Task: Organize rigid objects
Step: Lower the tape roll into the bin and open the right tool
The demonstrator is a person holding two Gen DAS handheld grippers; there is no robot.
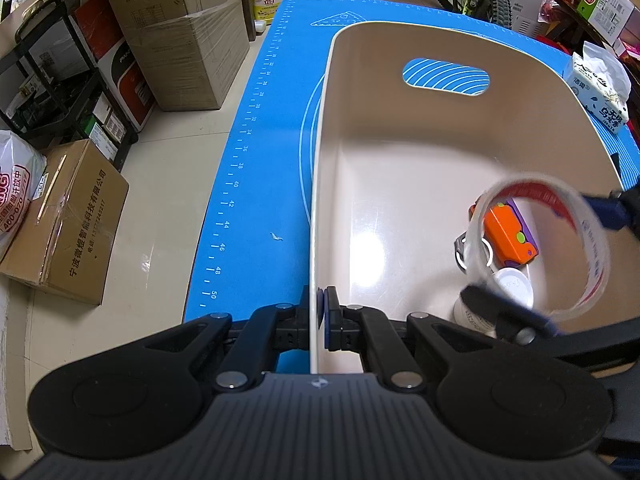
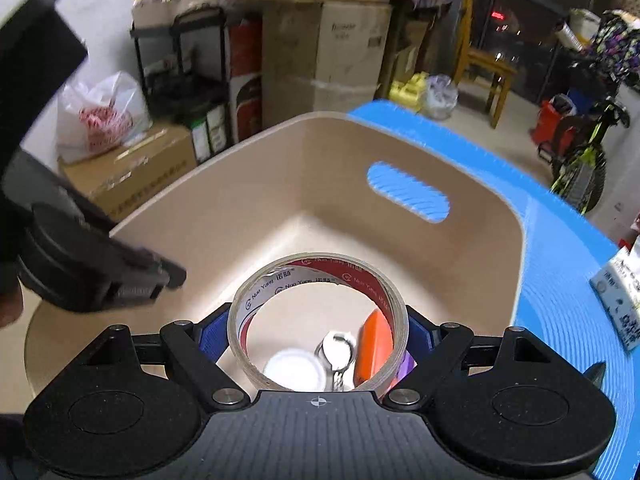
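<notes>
We have the tape roll (image 2: 318, 322) pinched across its width in our right gripper (image 2: 318, 332), pads pressed on opposite sides of the ring, and it hangs over the bin (image 2: 280, 184), above the near right corner. Looking down through the ring, we see what already lies on the bin floor: an orange box (image 1: 508, 236), a white cap (image 1: 514, 286) and a metal piece (image 2: 340, 350) that looks like a watch, though we cannot be sure. Our left gripper (image 1: 316, 312) is pressed together on the bin's left wall, pinching the rim and steadying it. The bin sits on the blue mat (image 1: 256, 184) that covers the bench, with a tissue pack (image 1: 600, 92) off to the right. We judge the job well along: three things are in, and the tape is over the bin but not yet let go. Whether more loose things wait outside these views we cannot tell.
</notes>
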